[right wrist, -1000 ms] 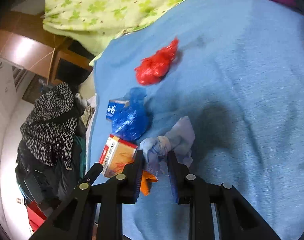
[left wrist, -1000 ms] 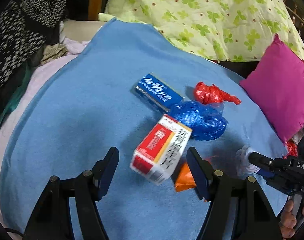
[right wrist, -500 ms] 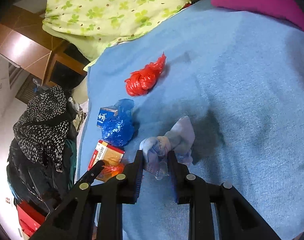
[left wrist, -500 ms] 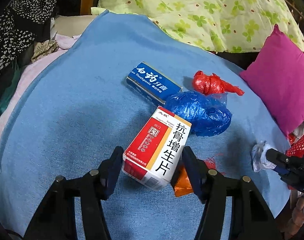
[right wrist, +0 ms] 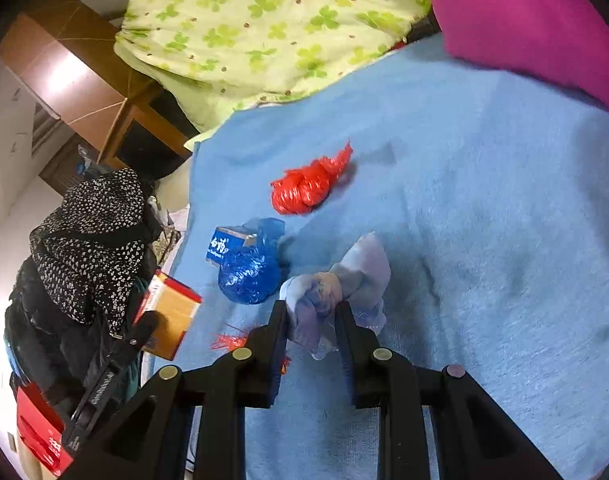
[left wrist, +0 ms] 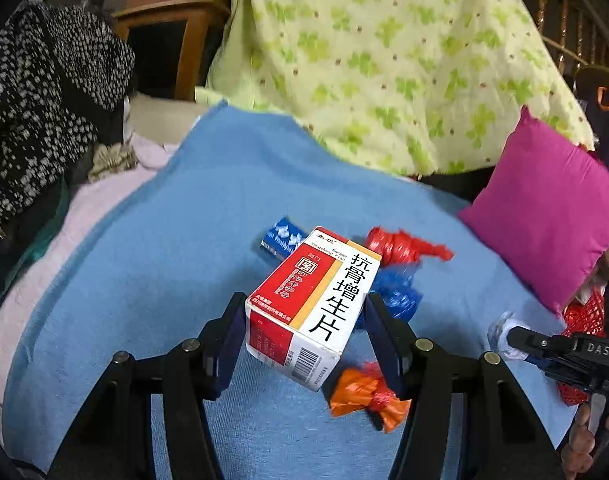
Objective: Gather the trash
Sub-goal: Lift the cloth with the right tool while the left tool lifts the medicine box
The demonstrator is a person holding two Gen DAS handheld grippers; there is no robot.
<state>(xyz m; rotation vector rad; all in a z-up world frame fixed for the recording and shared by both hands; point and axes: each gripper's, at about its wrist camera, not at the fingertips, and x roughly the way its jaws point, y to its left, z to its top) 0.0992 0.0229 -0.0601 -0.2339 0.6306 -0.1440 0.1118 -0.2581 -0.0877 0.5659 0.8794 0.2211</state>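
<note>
Medicine box (left wrist: 312, 300) clamped in left hand-held gripper (left wrist: 304, 328); right hand-held gripper (right wrist: 310, 320) pinching plastic wad (right wrist: 336, 280)

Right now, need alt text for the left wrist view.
The left gripper holds a red-and-white medicine box above a blue blanket. Under it lie an orange wrapper, a blue bag, a red bag and a blue box; a magenta pillow sits right.
</note>
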